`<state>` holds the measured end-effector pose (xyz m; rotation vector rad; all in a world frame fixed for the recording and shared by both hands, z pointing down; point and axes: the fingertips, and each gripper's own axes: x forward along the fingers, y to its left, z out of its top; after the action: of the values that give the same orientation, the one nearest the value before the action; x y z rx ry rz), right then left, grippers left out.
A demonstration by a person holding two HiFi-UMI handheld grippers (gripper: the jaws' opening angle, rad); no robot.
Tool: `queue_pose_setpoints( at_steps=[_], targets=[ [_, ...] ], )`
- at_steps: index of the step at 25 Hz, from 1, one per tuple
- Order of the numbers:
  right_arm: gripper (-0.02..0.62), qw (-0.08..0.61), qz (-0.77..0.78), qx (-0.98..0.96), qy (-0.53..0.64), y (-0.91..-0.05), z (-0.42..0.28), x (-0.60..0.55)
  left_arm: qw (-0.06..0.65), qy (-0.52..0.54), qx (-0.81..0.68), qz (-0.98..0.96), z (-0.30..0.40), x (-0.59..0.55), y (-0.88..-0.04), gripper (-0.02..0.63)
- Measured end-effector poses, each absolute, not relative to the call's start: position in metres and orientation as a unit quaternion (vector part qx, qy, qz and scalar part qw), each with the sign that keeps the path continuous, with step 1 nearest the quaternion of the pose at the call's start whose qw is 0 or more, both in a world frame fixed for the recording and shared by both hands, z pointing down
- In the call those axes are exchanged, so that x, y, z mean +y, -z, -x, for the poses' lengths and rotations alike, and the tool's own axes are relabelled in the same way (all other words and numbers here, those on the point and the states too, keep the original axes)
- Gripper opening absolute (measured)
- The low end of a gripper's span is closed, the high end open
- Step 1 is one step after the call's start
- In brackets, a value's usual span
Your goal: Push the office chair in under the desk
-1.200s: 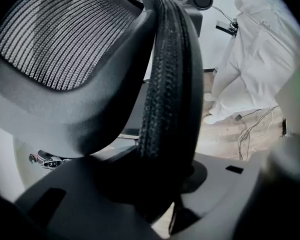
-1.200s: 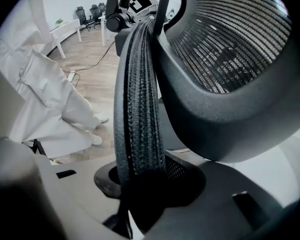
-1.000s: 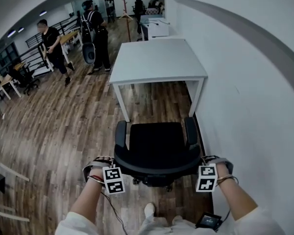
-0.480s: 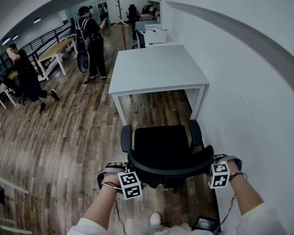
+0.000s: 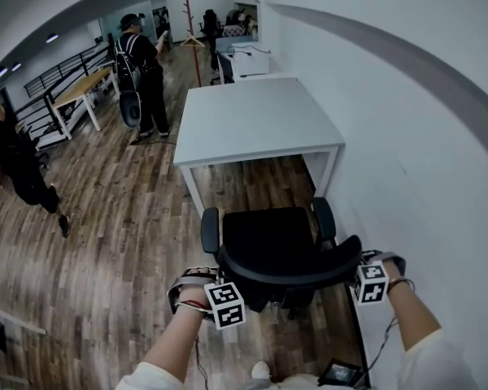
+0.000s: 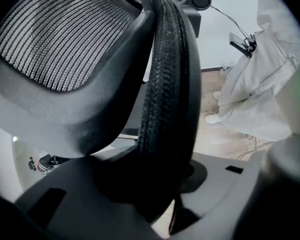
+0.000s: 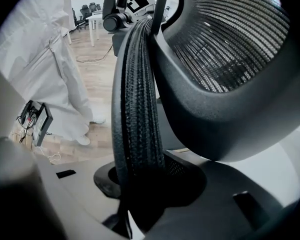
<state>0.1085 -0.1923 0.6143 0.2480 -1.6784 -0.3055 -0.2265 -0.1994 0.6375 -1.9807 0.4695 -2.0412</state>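
The black office chair stands just in front of the white desk, its seat front level with the desk's near legs. Both grippers hold its mesh backrest from behind. My left gripper is shut on the backrest's left edge, which runs up between the jaws in the left gripper view as a ribbed black rim. My right gripper is shut on the right edge, a ribbed black rim that fills its jaws in the right gripper view.
A white wall runs close along the right of desk and chair. A person with a backpack stands beyond the desk's far left corner; another person walks at far left. Wooden floor lies to the left.
The chair has rolled forward and now sits closer to the desk, with both grippers still on its backrest. The person at the left has walked toward the near left.
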Motion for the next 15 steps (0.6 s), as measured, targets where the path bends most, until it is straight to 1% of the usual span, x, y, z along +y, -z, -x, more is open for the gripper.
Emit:
queue_pose_setpoints(
  at_steps=[15],
  targets=[
    [0.152, 0.652, -0.11, -0.738, 0.132, -0.614, -0.119, -0.283, 0.135, 0.697, 0.169, 0.683, 0.215, -0.294, -0.636, 0.152]
  ],
)
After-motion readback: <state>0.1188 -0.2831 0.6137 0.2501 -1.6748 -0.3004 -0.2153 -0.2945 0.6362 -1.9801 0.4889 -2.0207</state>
